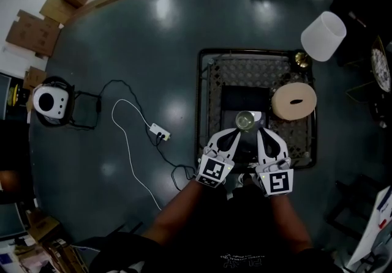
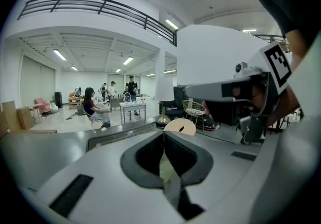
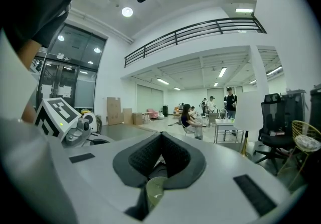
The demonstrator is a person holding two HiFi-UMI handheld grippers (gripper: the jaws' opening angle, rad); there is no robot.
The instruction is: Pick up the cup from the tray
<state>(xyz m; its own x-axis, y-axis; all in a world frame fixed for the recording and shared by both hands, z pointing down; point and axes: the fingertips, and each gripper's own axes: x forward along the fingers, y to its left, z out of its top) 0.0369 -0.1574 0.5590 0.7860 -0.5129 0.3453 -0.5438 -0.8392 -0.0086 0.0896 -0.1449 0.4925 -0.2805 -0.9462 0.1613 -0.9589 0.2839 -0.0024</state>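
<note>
Clear glass cup [image 1: 245,120], small and round, stands upright near the middle of a black rectangular metal tray [image 1: 200,100] with a mesh floor. The tray rests on a dark, glossy round table [image 1: 141,51]. A tan cylinder with a slot in its top [image 1: 294,100] sits on the tray to the right of the cup, and a white lampshade [image 1: 323,35] rises beyond the tray's far right corner.

A person holds two white grippers over the near edge of the tray. The left gripper [image 1: 231,136] has its jaws pressed together with nothing between them, which its own view [image 2: 163,135] confirms. The right gripper [image 1: 263,137] is also closed and empty, with its pads meeting at the tip [image 3: 161,136].

Seen from the head camera, the cup lies just ahead of both tips, in the gap between them, slightly nearer the left one. It seems to be untouched. A pale greenish shape low in each gripper view may be the cup, but it is too blurred to be sure.

The step in hand looks like the approach. To do it well, one gripper's jaws need to open wider than the cup. They should then slide level around its wall at mid-height, close gently because glass is slick, and lift straight up clear of the tray rim.
</note>
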